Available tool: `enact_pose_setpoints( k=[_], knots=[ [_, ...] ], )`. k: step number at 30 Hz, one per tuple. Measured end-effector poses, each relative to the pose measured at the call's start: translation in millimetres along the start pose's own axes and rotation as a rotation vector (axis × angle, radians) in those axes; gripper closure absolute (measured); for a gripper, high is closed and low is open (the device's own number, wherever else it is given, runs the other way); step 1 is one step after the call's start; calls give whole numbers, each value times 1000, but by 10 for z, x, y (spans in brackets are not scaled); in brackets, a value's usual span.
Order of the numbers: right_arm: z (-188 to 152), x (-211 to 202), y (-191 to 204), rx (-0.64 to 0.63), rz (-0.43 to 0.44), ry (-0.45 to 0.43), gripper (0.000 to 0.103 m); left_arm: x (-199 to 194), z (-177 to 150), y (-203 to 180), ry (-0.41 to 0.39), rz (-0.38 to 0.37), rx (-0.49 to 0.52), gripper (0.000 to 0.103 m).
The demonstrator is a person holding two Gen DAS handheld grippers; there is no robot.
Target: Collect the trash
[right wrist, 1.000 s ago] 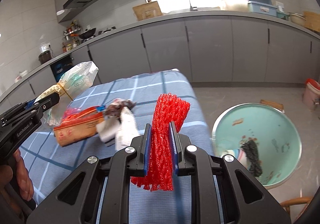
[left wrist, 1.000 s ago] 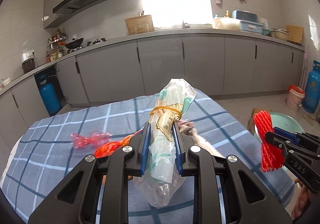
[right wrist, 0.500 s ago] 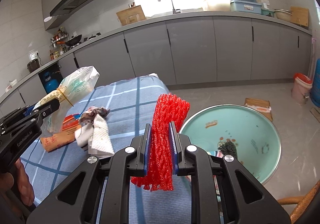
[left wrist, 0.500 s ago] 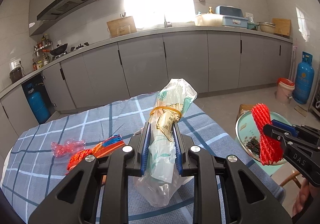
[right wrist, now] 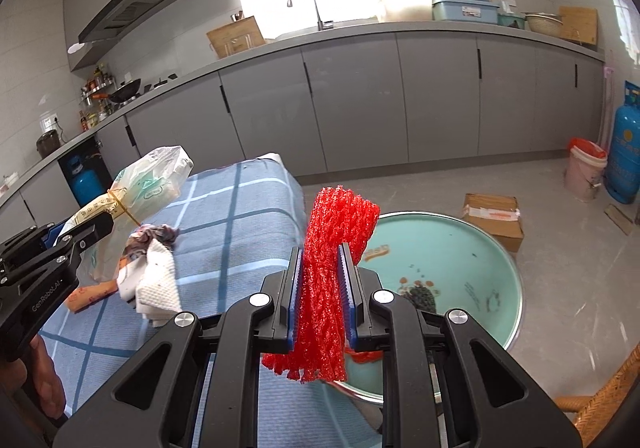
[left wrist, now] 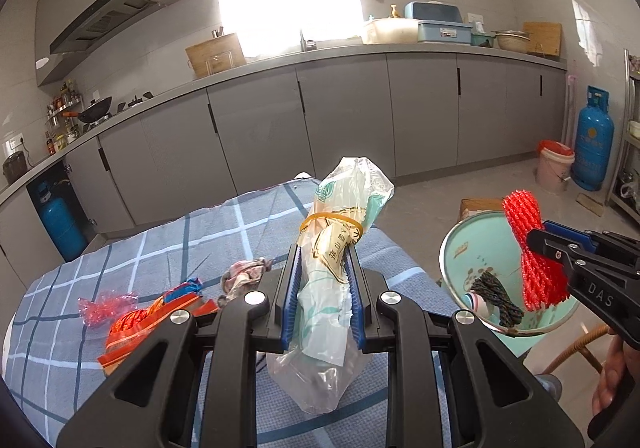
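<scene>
My left gripper is shut on a clear plastic bag bound with a yellow rubber band, held above the blue checked table. My right gripper is shut on a red mesh net, held at the table's right edge over a teal basin that has dark trash in it. The basin also shows in the left wrist view, with the red net above it. On the table lie an orange wrapper, a red cellophane scrap and a crumpled tissue.
Grey kitchen cabinets run along the back wall. A cardboard box, a pink bucket and a blue gas cylinder stand on the floor to the right. A wicker chair edge is at the lower right.
Both grippers have swung to the right with their loads. The basin has come further into both views, and the red net now hangs over it.
</scene>
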State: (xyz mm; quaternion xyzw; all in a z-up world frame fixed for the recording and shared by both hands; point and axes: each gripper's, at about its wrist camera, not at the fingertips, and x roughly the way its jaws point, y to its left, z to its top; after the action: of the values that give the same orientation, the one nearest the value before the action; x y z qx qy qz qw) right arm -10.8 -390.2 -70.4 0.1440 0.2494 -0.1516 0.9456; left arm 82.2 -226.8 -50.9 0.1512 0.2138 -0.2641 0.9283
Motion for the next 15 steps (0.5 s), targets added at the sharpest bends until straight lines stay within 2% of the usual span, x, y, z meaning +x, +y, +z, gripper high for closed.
enact_pose_setpoints(
  k=[15],
  knots=[
    [1,85,-420,27,-65,16,84,155,125,-580,-3,-101,65,81]
  ],
)
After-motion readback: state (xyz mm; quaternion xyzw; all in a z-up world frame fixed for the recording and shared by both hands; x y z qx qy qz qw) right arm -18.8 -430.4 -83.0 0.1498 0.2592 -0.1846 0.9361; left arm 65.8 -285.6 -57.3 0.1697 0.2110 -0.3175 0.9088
